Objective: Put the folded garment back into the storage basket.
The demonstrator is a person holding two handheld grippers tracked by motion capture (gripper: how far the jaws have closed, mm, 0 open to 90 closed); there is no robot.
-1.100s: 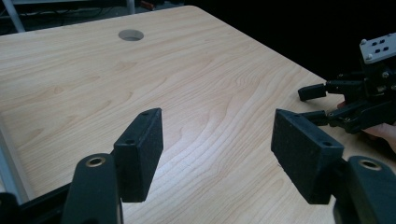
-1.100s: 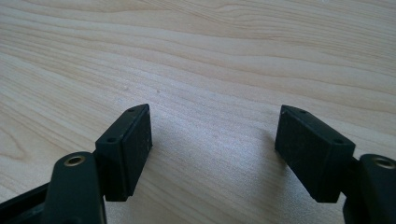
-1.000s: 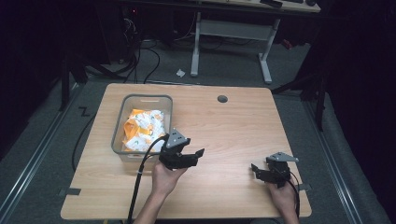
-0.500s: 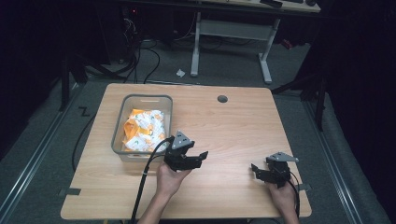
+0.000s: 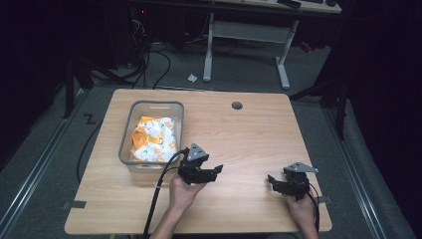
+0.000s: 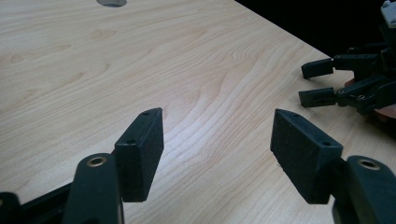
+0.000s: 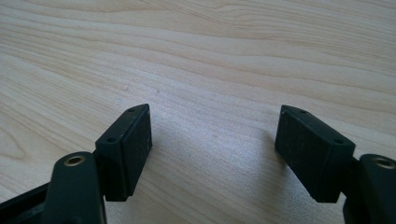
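Two grippers over one wooden bench [image 5: 249,129], one per hand. Left gripper [image 5: 215,171] sitting near the middle of the front half, just beside the front right corner of the single clear plastic bin [image 5: 128,133]. Jaws spread wide, nothing between them, just bare wood grain showing through the gap in the left gripper view [image 6: 217,140]. Right gripper [image 5: 271,180] parked near the front right corner of the bench, well apart from the bin, jaws pointing toward the left one. Same story there: jaws wide apart and empty, only bench surface between the two black pads in the right gripper view [image 7: 212,140]. Also visible off to the right in the left gripper view [image 6: 317,81], two black jaws standing open.

Bin count: one, along the left side of the bench, holding a heap of orange and white packets [image 5: 152,139]. Too crumpled and piled to count properly, several at least. One round cable hole [image 5: 237,105] near the back edge. One grey three-cornered plate on top of each gripper, so two total. One cable trailing off each gripper toward the front edge.
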